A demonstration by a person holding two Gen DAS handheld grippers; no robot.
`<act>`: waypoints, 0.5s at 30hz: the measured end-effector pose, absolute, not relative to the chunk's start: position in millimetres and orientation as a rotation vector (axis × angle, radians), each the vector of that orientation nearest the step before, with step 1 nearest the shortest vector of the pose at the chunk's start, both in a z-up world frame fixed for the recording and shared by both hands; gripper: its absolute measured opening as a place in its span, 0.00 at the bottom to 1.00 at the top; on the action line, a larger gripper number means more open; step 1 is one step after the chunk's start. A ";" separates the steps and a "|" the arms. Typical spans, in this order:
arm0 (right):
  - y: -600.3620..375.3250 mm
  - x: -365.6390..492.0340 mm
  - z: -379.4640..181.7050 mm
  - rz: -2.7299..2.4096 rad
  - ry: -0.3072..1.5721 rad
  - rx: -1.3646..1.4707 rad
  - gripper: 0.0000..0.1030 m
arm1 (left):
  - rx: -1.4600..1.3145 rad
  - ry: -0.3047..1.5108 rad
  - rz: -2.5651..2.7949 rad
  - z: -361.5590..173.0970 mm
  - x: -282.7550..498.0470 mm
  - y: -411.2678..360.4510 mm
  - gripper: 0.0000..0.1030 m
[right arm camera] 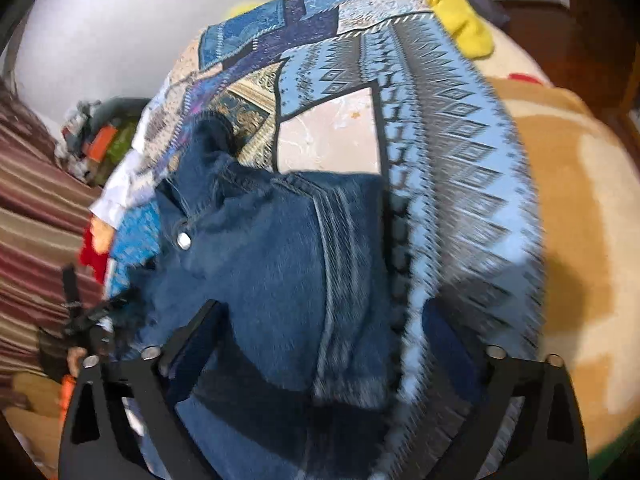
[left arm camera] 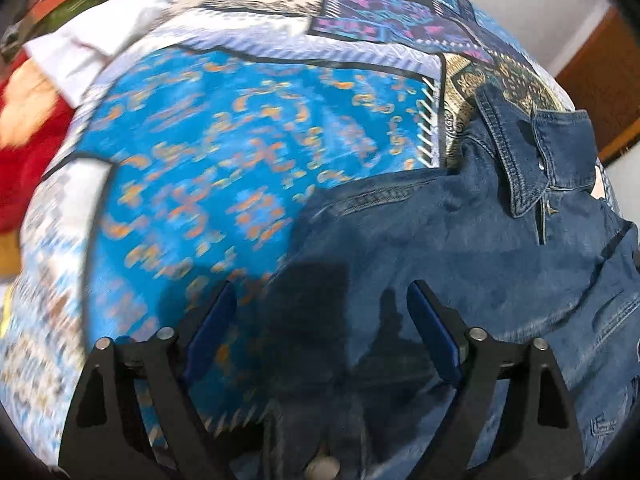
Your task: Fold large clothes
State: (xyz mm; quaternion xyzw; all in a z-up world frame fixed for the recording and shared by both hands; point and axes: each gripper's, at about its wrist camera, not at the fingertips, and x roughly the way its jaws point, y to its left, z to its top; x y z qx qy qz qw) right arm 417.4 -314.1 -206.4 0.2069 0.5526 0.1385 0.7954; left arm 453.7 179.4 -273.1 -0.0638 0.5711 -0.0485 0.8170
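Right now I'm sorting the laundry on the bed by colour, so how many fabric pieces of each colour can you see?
Dark blue denim: 1, the jacket
Blue patchwork: 1, the bedspread
Yellow: 1, a cloth
Red: 1, a cloth
White: 1, a cloth
Total: 5

I see flat patterned bedspread point(left arm camera: 248, 152) lying open on my left, room to pass. The denim jacket point(left arm camera: 460, 232) bunches on the right, its collar point(left arm camera: 532, 152) raised. White cloth point(left arm camera: 100, 36) and clutter point(right arm camera: 104, 140) crowd the far edge.
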 end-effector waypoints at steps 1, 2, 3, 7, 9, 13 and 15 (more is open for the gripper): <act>-312.6 420.8 -208.2 0.318 1.182 0.459 0.71 | -0.122 1.218 -0.106 -276.6 458.6 175.6 0.67; -309.5 425.6 -210.8 0.352 1.186 0.485 0.66 | -0.107 1.229 -0.100 -282.1 464.3 172.3 0.61; -307.4 429.3 -213.0 0.362 1.194 0.499 0.61 | -0.097 1.243 -0.083 -287.3 468.8 171.4 0.48; -293.0 438.4 -206.9 0.400 1.150 0.469 0.26 | -0.135 1.235 -0.072 -287.3 476.4 172.9 0.17; -281.3 443.4 -197.9 0.395 1.131 0.412 0.21 | -0.101 1.194 -0.054 -273.8 475.9 171.4 0.12; -257.2 460.0 -175.6 0.373 1.053 0.252 0.15 | -0.095 1.099 -0.010 -233.2 474.8 182.8 0.09; -245.5 475.0 -165.3 0.377 1.022 0.210 0.15 | -0.120 1.063 0.001 -213.2 476.9 193.6 0.09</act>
